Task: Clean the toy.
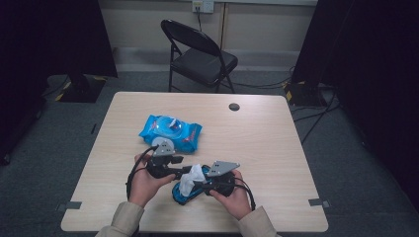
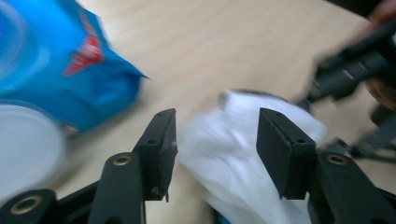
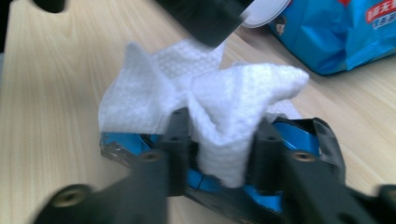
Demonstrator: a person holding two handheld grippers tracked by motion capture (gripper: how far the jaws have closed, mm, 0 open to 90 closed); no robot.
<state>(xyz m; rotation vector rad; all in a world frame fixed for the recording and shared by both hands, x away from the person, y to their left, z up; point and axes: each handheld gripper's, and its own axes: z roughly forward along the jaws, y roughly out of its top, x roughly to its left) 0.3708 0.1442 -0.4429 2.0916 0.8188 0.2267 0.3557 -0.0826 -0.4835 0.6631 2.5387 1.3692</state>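
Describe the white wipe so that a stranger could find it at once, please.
On the wooden table, look near the front edge, between the two hands. The white wipe stands crumpled there over a blue-and-black object. Unlike the blue wipe pack behind, it is plain white cloth.

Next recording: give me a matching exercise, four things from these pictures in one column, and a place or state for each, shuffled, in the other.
Things:
1. white wipe
2. blue wipes pack
3. folding chair
4. left gripper

Places or states:
A. on the floor beyond the table's far edge
B. jaws apart, wipe between them, pads not pressing
C. lying on the table, round white lid flipped open
D. bunched between the right gripper's jaws, above a blue and black thing

Pairs: 1-D, 2-C, 3-A, 4-B
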